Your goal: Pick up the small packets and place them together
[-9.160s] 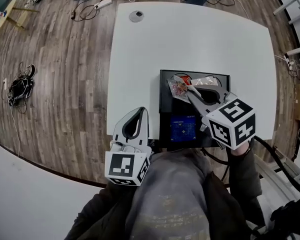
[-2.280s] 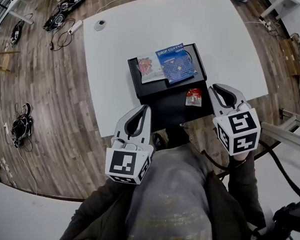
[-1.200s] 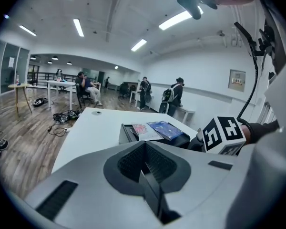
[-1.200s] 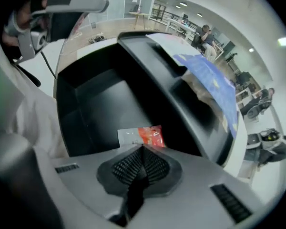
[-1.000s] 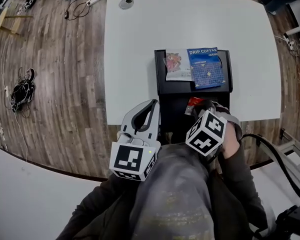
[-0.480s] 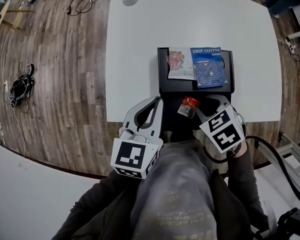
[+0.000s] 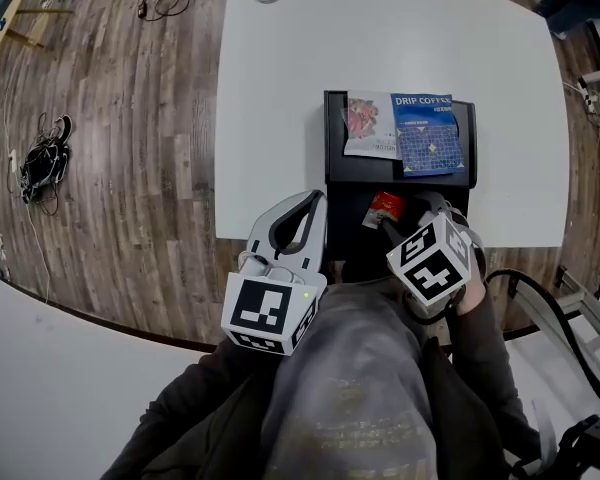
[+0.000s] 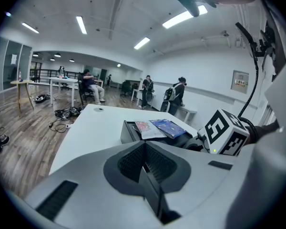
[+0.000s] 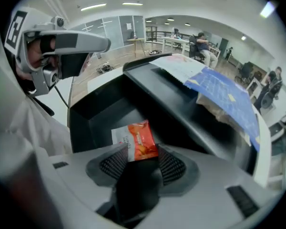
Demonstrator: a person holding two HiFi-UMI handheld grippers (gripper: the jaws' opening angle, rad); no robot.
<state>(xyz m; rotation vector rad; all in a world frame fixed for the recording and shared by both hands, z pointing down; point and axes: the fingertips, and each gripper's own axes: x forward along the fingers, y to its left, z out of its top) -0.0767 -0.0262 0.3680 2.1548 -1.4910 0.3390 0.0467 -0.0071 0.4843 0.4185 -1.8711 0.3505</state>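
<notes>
right tool [image 9: 143,162], jaws just parting wide, orange packet [image 9: 140,140] between (left tool [image 8: 144,161] closed)

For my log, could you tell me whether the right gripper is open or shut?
Open. The right gripper has just been opening its jaws; the pads stand apart with the orange packet between them.

The small packet [image 9: 139,146] is orange-red with a white side. The drip coffee packet [image 7: 426,135] is blue with a fine grid pattern. The flat packet [image 7: 366,128] is white with a pink picture. The tray [image 7: 348,171] is black, the table [image 7: 280,88] is white, and the floor [image 7: 120,168] is brown wood planks.
</notes>
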